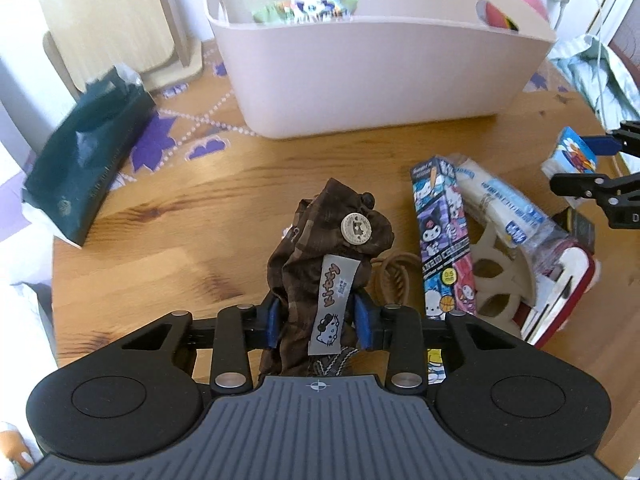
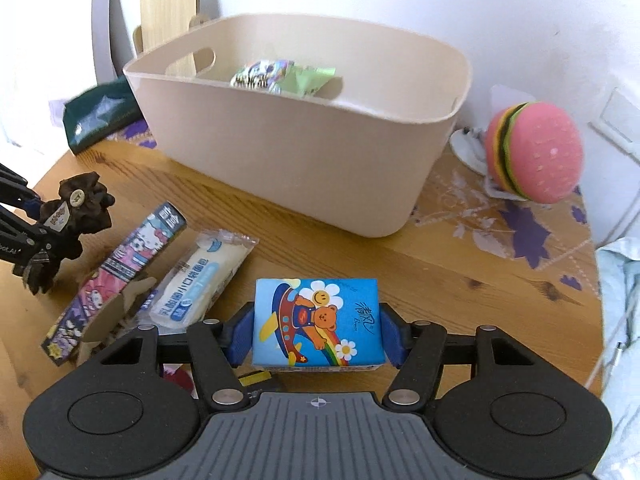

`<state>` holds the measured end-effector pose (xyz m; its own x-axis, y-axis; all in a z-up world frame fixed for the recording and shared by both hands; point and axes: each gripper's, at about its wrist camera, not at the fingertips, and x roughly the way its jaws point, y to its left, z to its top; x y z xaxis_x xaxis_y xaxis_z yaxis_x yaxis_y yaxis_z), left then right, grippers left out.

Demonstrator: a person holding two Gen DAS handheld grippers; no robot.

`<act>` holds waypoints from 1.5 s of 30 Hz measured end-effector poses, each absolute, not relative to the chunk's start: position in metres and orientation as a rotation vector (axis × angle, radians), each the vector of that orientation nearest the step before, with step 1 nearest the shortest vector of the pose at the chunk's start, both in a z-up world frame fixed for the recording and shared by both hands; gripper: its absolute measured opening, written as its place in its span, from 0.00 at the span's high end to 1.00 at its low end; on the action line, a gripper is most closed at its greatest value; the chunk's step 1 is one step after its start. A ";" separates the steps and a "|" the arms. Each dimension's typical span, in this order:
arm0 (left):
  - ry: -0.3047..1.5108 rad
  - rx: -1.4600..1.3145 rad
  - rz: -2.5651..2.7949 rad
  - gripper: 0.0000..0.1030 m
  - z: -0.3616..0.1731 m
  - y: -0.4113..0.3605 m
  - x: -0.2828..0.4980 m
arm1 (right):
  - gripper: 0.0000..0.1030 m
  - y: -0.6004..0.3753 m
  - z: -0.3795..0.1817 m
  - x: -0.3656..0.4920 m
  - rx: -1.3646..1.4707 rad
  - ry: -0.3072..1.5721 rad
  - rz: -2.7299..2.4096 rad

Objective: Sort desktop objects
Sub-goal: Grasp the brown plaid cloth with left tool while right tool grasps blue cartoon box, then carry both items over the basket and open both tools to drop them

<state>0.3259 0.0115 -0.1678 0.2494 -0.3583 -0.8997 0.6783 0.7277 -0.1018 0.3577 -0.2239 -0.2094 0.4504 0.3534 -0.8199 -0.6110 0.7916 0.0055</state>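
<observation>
Got my left tongs point(image 1: 320, 316) clamped on the brown scrunchie point(image 1: 332, 256), right tongs point(image 2: 316, 334) pinching the blue tissue pack point(image 2: 316, 322). Bin point(image 2: 304, 152) at 12 o'clock holds one snack packet point(image 2: 280, 76); pencil box point(image 2: 116, 276) and wipes point(image 2: 200, 280) at 9 still wait on the counter point(image 2: 460, 280).

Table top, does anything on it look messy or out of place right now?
Yes. The cartoon pen box, wrapped bread and a cut-out wooden piece lie overlapping in a loose pile beside the beige bin, and the burger toy sits tipped on its side.
</observation>
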 end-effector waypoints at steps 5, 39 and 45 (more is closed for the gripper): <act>1.071 0.322 -0.727 0.65 -0.151 0.019 0.323 | 0.42 -0.233 -0.190 0.350 -0.288 0.882 0.597; 0.825 0.236 -0.797 0.65 -0.047 -0.004 0.350 | 0.42 -0.232 -0.081 0.347 -0.234 0.586 0.598; 0.815 0.192 -0.804 0.65 -0.039 -0.019 0.363 | 0.42 -0.226 -0.072 0.363 -0.212 0.558 0.596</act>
